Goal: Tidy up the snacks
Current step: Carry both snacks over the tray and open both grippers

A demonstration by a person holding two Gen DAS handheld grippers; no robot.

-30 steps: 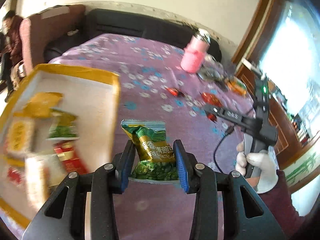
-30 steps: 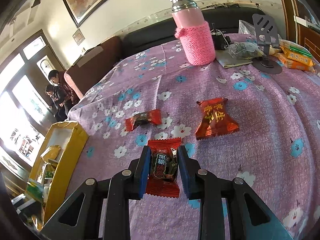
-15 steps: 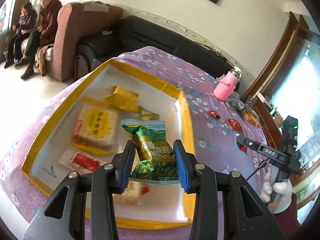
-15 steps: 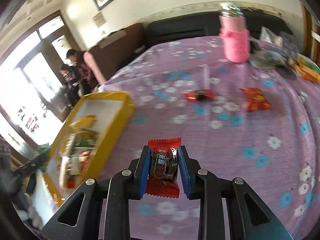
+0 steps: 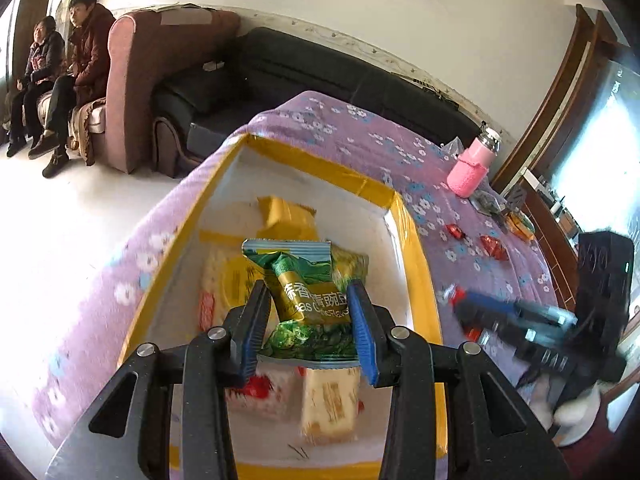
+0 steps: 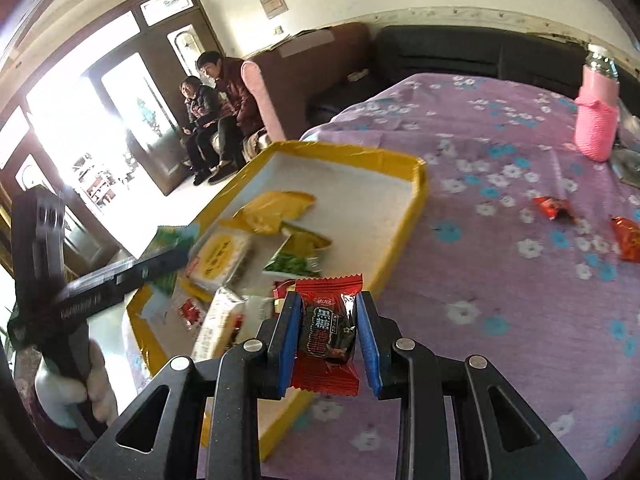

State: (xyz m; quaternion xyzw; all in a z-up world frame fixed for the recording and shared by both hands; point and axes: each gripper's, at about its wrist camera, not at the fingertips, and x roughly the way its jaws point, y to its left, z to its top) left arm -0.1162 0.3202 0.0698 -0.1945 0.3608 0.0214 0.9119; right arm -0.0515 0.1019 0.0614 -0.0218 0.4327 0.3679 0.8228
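My left gripper (image 5: 308,304) is shut on a green and gold snack packet (image 5: 308,292) and holds it over the yellow-rimmed white tray (image 5: 412,264), which has several snack packs in it. My right gripper (image 6: 327,322) is shut on a red and black snack packet (image 6: 329,332), just past the tray's near right rim (image 6: 400,240). In the left wrist view the right gripper (image 5: 456,304) shows blurred at the right, with red in its tip. The left gripper (image 6: 176,252) reaches over the tray from the left in the right wrist view, green packet in its tip.
Two red wrapped candies (image 6: 554,208) (image 6: 626,236) lie on the purple flowered tablecloth (image 6: 500,280) right of the tray. A pink-sleeved bottle (image 6: 596,120) stands at the far right by some bags. Two people (image 5: 68,68) sit on a sofa beyond the table's left edge.
Both grippers have moved left from the open tablecloth to the tray, each keeping its packet. The left one now hangs over the tray's inside; the right one has reached the tray's rim.
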